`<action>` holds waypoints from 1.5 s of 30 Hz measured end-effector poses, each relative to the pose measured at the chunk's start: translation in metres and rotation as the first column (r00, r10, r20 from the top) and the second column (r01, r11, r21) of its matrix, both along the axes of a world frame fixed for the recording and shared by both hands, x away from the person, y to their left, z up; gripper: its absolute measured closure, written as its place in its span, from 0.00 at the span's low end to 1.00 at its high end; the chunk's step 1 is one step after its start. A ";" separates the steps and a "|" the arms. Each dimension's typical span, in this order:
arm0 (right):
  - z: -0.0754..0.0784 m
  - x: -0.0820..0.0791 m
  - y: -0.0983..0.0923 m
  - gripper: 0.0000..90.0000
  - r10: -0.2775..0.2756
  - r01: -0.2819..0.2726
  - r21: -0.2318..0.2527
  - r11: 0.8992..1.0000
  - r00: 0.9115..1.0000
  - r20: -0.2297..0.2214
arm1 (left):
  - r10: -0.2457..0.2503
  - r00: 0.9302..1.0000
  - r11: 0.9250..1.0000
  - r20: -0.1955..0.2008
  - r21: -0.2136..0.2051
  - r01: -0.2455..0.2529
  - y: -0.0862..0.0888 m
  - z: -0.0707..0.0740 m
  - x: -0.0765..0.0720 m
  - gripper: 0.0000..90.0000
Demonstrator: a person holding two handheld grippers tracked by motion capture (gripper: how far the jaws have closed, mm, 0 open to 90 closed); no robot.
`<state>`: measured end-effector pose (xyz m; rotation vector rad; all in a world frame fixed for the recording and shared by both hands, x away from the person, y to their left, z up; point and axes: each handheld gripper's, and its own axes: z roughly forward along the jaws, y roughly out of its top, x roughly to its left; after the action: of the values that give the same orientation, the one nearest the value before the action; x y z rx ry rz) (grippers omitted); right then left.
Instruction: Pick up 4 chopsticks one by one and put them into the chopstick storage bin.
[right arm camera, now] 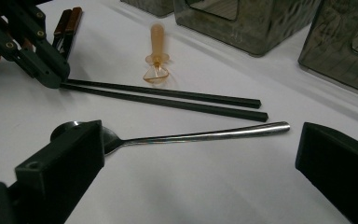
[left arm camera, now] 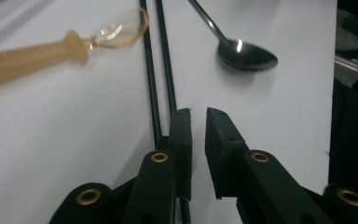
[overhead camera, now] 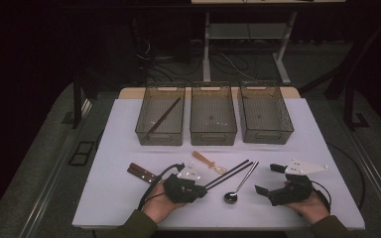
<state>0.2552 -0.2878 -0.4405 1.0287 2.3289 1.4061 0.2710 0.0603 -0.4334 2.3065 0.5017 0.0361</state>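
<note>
A pair of black chopsticks (overhead camera: 230, 173) (right arm camera: 168, 98) lies on the white table between my two grippers. My left gripper (overhead camera: 204, 190) (left arm camera: 198, 112) rests at their near ends. Its jaws stand a narrow gap apart with nothing between the pads. The chopsticks (left arm camera: 150, 70) run along the outside of its left jaw, and one passes under it. A metal spoon (overhead camera: 238, 186) (left arm camera: 247, 55) (right arm camera: 191, 136) lies just right of the chopsticks. My right gripper (overhead camera: 268, 179) (right arm camera: 198, 149) is wide open and points at the spoon's handle, holding nothing. An amber plastic spoon (overhead camera: 207, 162) (left arm camera: 37, 53) (right arm camera: 157, 51) lies beyond the chopsticks.
Three clear bins stand in a row at the back: left (overhead camera: 159, 139), middle (overhead camera: 213, 138), right (overhead camera: 268, 136). A brown stick (overhead camera: 164, 115) leans inside the left bin. Brown sticks (overhead camera: 141, 172) (right arm camera: 67, 23) lie left of my left hand. The table's front edge is close.
</note>
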 end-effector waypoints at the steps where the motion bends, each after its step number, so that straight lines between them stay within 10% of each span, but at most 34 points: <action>1: 0.000 0.000 0.000 0.01 0.000 0.000 -0.001 1.000 1.000 0.000 | 0.011 1.000 1.000 0.004 -0.007 -0.010 -0.002 0.001 0.001 0.87; 10: 0.000 0.001 0.000 0.01 -0.003 0.003 0.002 1.000 1.000 -0.004 | 0.042 0.999 0.998 0.020 -0.051 -0.041 -0.019 -0.001 0.017 0.84; 19: 0.000 0.001 0.000 0.01 -0.001 0.001 0.002 1.000 1.000 -0.004 | 0.017 0.997 1.000 0.077 0.020 -0.018 -0.045 -0.010 0.021 0.86; 45: 0.000 0.000 0.000 0.01 0.003 -0.003 0.002 1.000 1.000 0.001 | 0.050 0.996 0.996 0.067 0.076 -0.055 -0.052 -0.011 0.020 0.94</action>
<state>0.2555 -0.2879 -0.4406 1.0260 2.3298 1.4100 0.2914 0.0079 -0.4448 2.3591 0.5364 0.1588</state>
